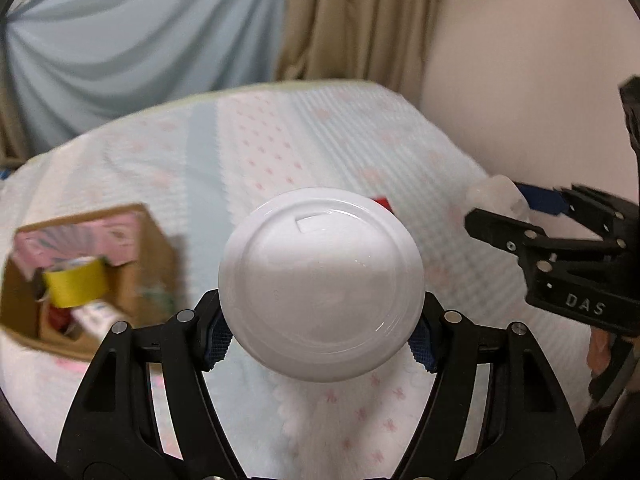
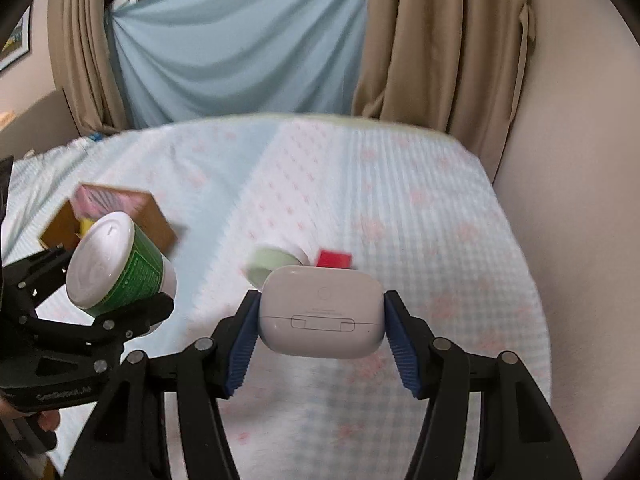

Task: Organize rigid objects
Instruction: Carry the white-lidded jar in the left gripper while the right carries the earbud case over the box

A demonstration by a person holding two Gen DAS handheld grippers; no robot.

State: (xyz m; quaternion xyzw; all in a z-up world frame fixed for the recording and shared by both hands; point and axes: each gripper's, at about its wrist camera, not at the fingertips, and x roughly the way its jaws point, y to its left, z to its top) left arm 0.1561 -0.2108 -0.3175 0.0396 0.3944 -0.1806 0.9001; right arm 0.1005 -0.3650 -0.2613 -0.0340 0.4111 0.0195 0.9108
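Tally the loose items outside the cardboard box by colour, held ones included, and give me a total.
White and green: 1, the lidded tub held by the left gripper.
White: 1, the earbud case held by the right gripper.
Pale green: 1, the roll lying on the bed.
Red: 1, the block beside it.
Total: 4

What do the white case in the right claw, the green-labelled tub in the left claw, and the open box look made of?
White case: probably hard plastic, smooth with a soft sheen and a moulded seam. Green-labelled tub: likely plastic, glossy white lid, printed label wrap. Open box: brown cardboard, matte, with folded flaps.
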